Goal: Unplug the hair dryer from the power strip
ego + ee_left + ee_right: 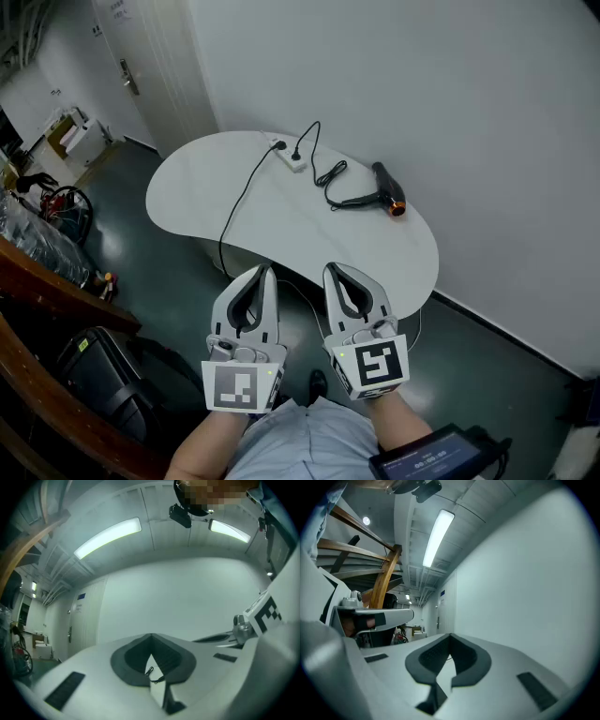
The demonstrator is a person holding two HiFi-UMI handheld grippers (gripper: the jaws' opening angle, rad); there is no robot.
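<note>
One black hair dryer (pixel 385 187) is lying on the white desk (pixel 281 230) toward its far right. Its long axis is running diagonally, with the orange-ringed end pointing at the near right edge. Its cord (pixel 330 173) is running to the single power strip (pixel 289 157). The left gripper (pixel 265 270) and right gripper (pixel 334 269) are hovering short of the desk, fingers pressed together. A black bag (pixel 103 370) is sitting on the floor at left.

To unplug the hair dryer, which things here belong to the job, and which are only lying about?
For the job: hair dryer, its cord, power strip, left gripper, right gripper, both with jaws shut.
Lying about: black bag, boxes near the door.
</note>
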